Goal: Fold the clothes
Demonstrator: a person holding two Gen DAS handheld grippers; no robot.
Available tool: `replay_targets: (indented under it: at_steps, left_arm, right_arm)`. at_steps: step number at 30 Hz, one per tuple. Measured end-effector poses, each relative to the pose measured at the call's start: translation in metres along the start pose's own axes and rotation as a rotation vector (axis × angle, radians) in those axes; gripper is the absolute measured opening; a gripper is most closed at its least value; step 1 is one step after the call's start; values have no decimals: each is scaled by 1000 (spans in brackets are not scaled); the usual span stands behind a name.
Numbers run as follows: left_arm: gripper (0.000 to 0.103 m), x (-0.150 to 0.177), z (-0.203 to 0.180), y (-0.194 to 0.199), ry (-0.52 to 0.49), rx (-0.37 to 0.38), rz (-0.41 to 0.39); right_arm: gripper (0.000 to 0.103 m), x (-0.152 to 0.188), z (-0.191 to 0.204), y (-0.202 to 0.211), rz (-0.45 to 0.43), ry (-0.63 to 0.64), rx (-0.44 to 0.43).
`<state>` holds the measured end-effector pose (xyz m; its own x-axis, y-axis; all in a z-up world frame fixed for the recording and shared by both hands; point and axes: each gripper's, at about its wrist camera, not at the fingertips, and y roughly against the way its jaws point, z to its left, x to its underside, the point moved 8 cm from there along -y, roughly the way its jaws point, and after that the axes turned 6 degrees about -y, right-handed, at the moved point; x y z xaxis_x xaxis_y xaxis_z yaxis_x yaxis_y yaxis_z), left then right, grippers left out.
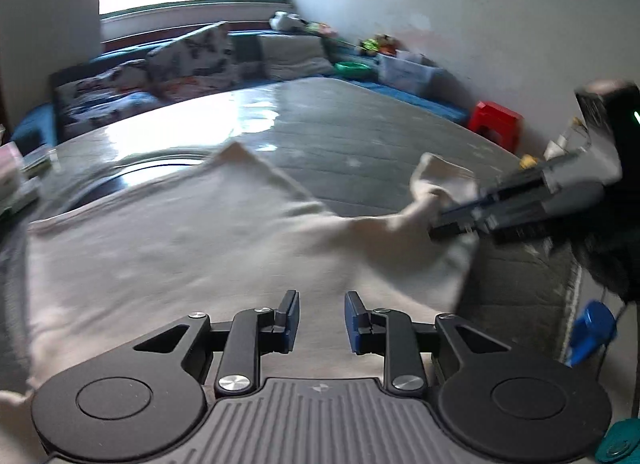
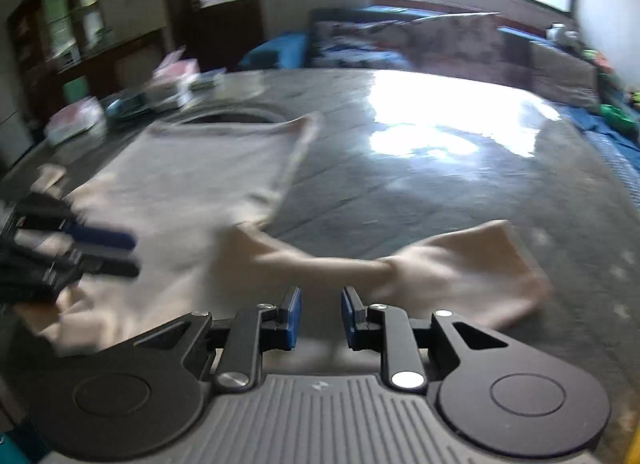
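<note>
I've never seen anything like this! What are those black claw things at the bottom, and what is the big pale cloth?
Those are grippers, two-finger tools that a person holds, one per hand. Each carries a camera looking along its fingers, so each picture comes from one tool. The left gripper and right gripper both stand a little open, with nothing between their fingers. The pale cloth is a shirt lying on a grey mattress, one sleeve stretched sideways. The person is folding it. In the left view the right gripper lies against the sleeve; whether it grips there is too blurred to tell.
</note>
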<state>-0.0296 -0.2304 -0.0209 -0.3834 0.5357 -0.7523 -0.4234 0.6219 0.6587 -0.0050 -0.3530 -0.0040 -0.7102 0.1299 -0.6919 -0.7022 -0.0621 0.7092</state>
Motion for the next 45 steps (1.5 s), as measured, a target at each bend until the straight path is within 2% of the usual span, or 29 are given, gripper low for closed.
replay_targets:
  at_steps: [4, 7, 11, 16, 20, 26, 33, 35, 36, 41, 45]
  left_arm:
    - [27, 2, -17, -7, -29, 33, 19]
    - [27, 5, -22, -9, -43, 38, 28]
    - [29, 8, -23, -11, -43, 37, 36]
    - [29, 9, -24, -11, -49, 42, 34]
    - [33, 9, -24, -12, -55, 46, 32]
    - [34, 10, -24, -13, -62, 56, 31]
    - [36, 9, -26, -15, -65, 56, 34]
    - [36, 8, -26, -15, -63, 56, 34]
    - [36, 8, -26, -14, -62, 57, 34]
    - [36, 6, -24, -12, -55, 56, 29]
    - [36, 3, -20, -7, -45, 42, 16]
  right_arm:
    - [31, -19, -40, -2, -63, -52, 104]
    - [32, -36, -69, -11, -94, -75, 207]
    - [32, -46, -97, -32, -83, -117, 229]
    - [31, -42, -106, -50, -54, -144, 188]
    - [12, -40, -104, -45, -60, -138, 167]
    - [9, -45, -102, -16, -171, -90, 340]
    - [19, -31, -117, -18, -137, -154, 354]
    - [36, -29, -120, -11, -138, -179, 359]
    - [39, -28, -122, -7, -139, -191, 361]
    - [41, -10, -129, 8, -122, -265, 374]
    - [40, 5, -136, 5, -106, -338, 347]
